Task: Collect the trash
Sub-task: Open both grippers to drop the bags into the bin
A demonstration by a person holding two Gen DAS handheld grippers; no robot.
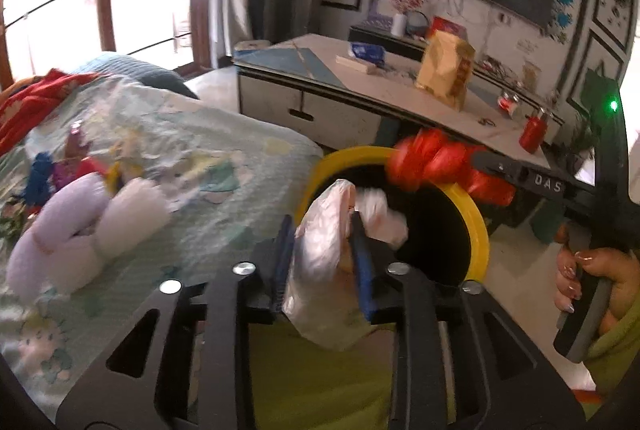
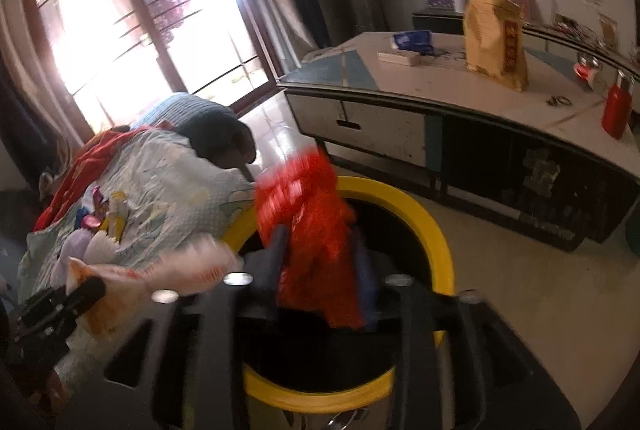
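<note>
Over the yellow-rimmed trash bin [image 1: 478, 226] is where I'm holding both pieces of trash right now. My left hand-held gripper [image 1: 320, 250] is sitting with its blue pads [image 1: 366, 270] on either side of a crumpled white plastic bag [image 1: 320, 270], and the bag is filling the gap between them, hanging just at the near-left edge of the bin's dark opening. Whether the pads are pressing on it or only flanking it, I can't really tell.

My right hand-held gripper [image 2: 320, 262] is poking out over the bin's [image 2: 432, 230] mouth with a red plastic bag [image 2: 312, 222] bunched up between its fingers; it's blurry, so I can't say how tight that one is either. From the left camera that red bag [image 1: 432, 162] is hanging over the far rim, and my right hand [image 1: 588, 282] is wrapped around the handle on the right.

Left of the bin the bed [image 1: 192, 158] is lying under a pale cartoon-print cover with a white plush toy [image 1: 80, 230] on it. Farther back a low table [image 1: 360, 86] is carrying a yellow paper bag [image 1: 444, 70] and a red bottle [image 1: 534, 130].
</note>
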